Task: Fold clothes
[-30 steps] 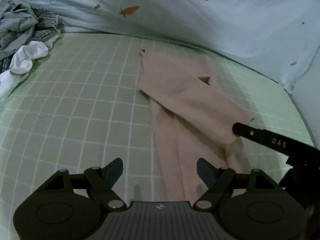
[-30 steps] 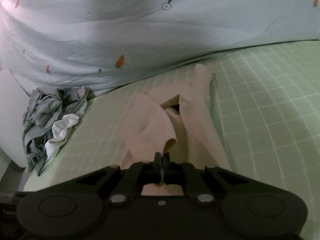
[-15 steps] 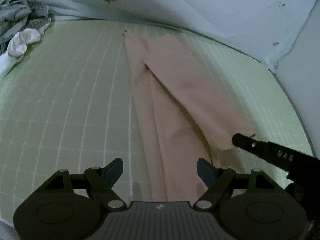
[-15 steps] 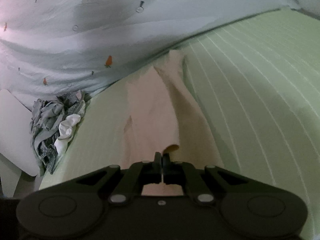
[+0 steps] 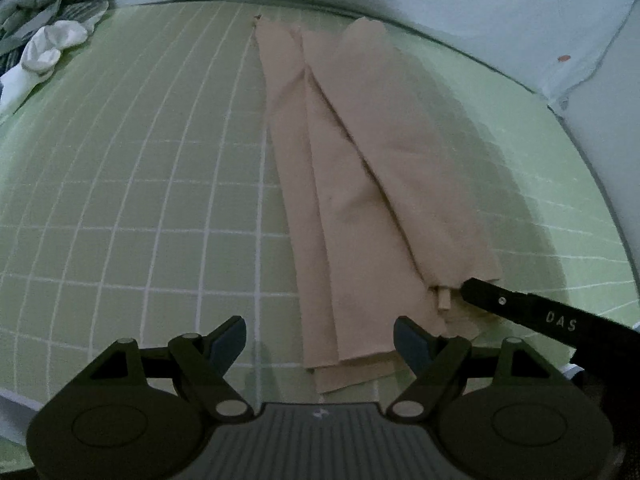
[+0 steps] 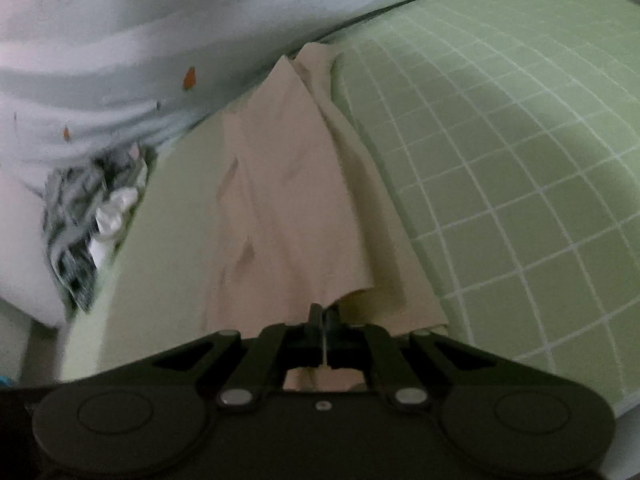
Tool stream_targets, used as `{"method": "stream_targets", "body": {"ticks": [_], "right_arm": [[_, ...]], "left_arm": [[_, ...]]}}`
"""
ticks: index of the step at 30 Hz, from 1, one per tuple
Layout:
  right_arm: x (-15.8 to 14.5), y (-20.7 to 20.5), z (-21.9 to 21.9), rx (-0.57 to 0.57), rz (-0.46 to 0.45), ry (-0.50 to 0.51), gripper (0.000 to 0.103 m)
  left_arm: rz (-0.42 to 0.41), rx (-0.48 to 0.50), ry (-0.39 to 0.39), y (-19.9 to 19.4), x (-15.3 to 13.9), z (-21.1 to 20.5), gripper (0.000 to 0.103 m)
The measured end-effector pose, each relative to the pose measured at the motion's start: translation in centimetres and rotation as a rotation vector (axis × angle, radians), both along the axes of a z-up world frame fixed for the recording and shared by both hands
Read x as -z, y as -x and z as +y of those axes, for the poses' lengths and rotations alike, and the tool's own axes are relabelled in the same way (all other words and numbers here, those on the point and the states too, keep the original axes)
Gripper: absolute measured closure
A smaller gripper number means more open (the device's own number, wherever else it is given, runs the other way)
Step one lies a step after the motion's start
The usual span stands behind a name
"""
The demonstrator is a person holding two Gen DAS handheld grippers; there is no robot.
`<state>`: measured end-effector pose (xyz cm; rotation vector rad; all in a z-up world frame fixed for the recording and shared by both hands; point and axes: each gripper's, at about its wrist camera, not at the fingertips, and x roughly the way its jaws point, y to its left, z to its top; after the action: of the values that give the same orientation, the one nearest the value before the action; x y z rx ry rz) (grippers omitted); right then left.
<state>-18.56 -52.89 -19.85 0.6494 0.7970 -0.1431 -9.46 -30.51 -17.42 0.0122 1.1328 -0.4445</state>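
1. The beige garment [image 5: 360,184] lies stretched out on the bed [image 5: 140,180], a long strip running straight away from my fingers. It looks like trousers, with one half laid over the other along its length.
2. My right fingers [image 6: 323,312] are pressed together on the near corner of the top layer. In the left view they reach in from the right, just beyond my right-hand left finger.
3. My left fingers [image 5: 320,340] stand wide and hold nothing. The near hem sits between them and a little ahead.
4. As I judge it, the lengthwise fold is laid or nearly laid. The top edge runs at a slant to the layer beneath, so the layers are not yet square. Any crosswise folds, near end to far end, are left to do.
5. Left of my left fingers is a broad open stretch of checked sheet. Right of my right fingers it is open too.
6. At the far end the garment meets the pale blanket [image 6: 120,40], so there is little room beyond.
7. A pile of other clothes [image 5: 44,28] lies far off to the left, well apart.
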Motion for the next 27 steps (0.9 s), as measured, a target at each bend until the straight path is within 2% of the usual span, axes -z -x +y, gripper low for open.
{"method": "stream_targets", "body": {"ticks": [5,7,8,9,10,15,18,19,20,23,24,25,27], "right_arm": [[-0.9,0.6,0.7,-0.087,0.024,0.203,0.098],[-1.5,0.7,0.9,-0.110,0.027,0.292,0.091],[-1.6,0.7,0.9,-0.115,0.032,0.328,0.082],[-1.5,0.7,0.8,-0.121,0.040,0.354,0.079],[-1.4,0.7,0.6,-0.122,0.045,0.365,0.075],[-0.1,0.7,-0.6,-0.120,0.086,0.335,0.072],[0.0,0.7,-0.5,-0.140,0.085,0.338,0.069],[0.0,0.6,-0.4,-0.147,0.085,0.330,0.063],[0.0,0.5,-0.3,-0.157,0.082,0.316,0.054],[0.0,0.1,0.2,-0.198,0.083,0.309,0.039],[0.0,0.0,0.5,-0.210,0.086,0.323,0.037],[0.1,-0.1,0.9,-0.221,0.088,0.336,0.036],[0.1,-0.2,1.3,-0.230,0.088,0.360,0.049]], "left_arm": [[0.012,0.004,-0.026,0.6,0.8,-0.5,0.022],[0.008,0.014,-0.037,0.8,1.0,-0.9,0.022],[0.006,0.020,-0.043,0.9,1.2,-1.2,0.022],[0.004,0.025,-0.049,1.0,1.3,-1.4,0.022],[0.002,0.030,-0.054,1.2,1.4,-1.6,0.022],[-0.007,0.055,-0.083,1.7,2.1,-2.7,0.024],[-0.012,0.055,-0.067,1.8,2.1,-2.6,0.038],[-0.010,0.053,-0.057,1.8,2.1,-2.6,0.046],[-0.011,0.053,-0.054,1.9,2.2,-2.7,0.050],[-0.026,0.052,-0.059,1.9,2.3,-2.7,0.062],[-0.027,0.050,-0.051,2.0,2.4,-2.8,0.072],[-0.018,0.044,-0.029,2.0,2.5,-2.6,0.084],[0.014,0.017,0.021,1.9,2.6,-1.9,0.088]]}}
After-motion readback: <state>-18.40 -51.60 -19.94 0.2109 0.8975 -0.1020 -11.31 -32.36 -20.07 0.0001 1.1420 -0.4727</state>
